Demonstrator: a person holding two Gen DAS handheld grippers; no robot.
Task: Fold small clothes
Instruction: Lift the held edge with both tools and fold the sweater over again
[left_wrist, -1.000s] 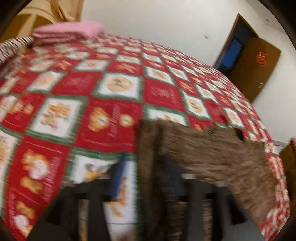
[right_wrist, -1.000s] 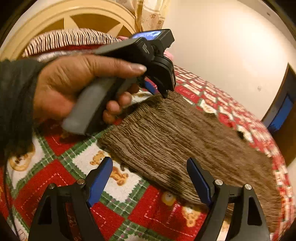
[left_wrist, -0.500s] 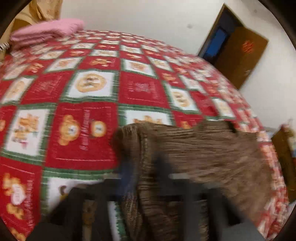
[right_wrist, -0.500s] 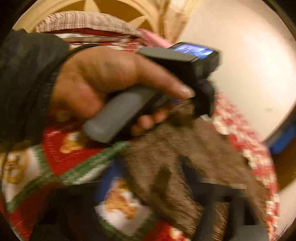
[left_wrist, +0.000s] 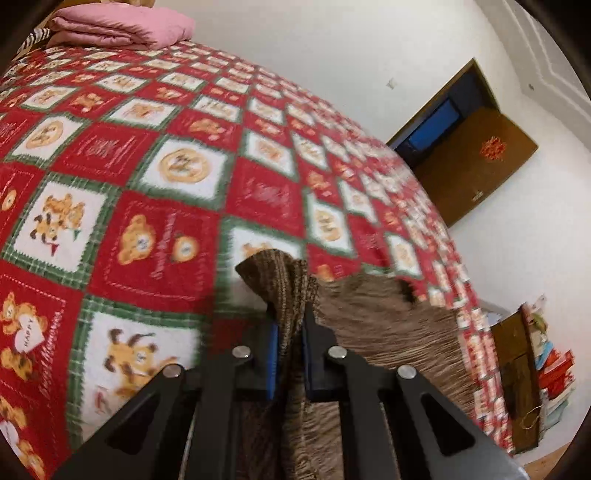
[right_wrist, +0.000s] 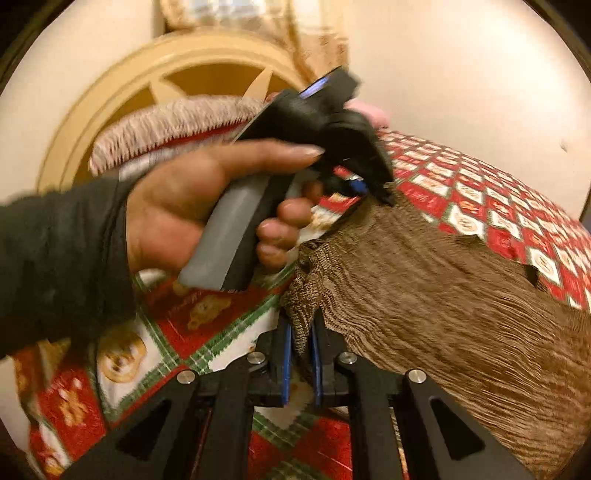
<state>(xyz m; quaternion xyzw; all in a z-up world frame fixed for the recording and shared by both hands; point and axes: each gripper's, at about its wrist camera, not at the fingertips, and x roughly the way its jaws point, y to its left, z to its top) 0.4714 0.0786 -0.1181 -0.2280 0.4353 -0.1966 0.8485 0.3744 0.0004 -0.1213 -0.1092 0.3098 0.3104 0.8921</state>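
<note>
Both grippers, left (left_wrist: 290, 332) and right (right_wrist: 302, 341), pinch one edge of the brown cloth (right_wrist: 443, 288), the rest lying on the bedspread (left_wrist: 147, 184). Probably corners, lifted for folding over; blur hides detail.

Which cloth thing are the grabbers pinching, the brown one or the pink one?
The brown knitted garment. Both grippers clamp its edge, while the folded pink blanket lies untouched at the far end of the bed.

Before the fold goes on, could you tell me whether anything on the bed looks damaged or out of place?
The brown knitted cloth shows a small dark hole near its far edge; otherwise nothing stands out on the bedspread.
</note>
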